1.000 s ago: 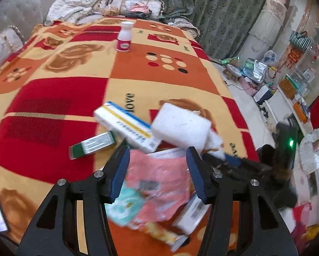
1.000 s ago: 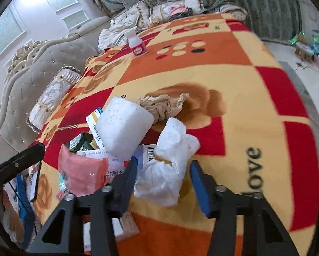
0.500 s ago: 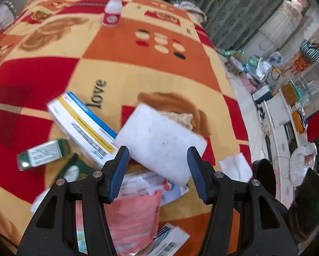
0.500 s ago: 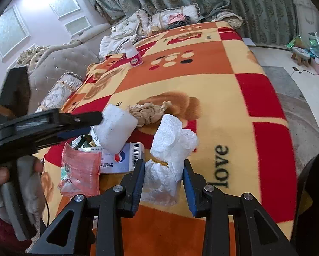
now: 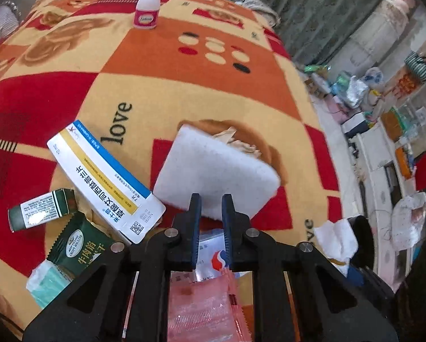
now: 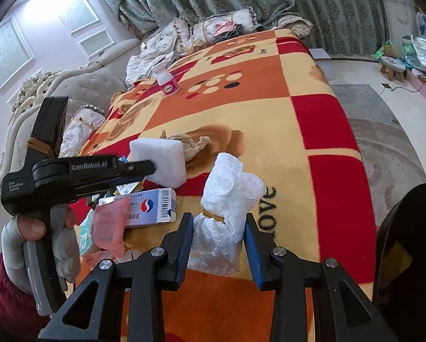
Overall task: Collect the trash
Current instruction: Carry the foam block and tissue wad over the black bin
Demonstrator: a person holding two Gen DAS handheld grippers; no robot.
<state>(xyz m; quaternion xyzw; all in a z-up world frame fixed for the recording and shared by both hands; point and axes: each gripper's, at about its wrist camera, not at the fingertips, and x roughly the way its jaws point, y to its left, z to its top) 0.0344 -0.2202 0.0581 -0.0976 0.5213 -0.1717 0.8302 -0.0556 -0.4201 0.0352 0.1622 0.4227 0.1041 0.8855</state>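
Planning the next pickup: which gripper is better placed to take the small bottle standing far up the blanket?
Neither is free. Left gripper is shut on the foam block, right gripper on the tissue bundle; bottle stands far from both.

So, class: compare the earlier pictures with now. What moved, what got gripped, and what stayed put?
The left gripper moved forward from over the pink wrapper and shut on the white foam block. The right gripper closed on the white paper bundle. The medicine box, green carton and small bottle stayed put.
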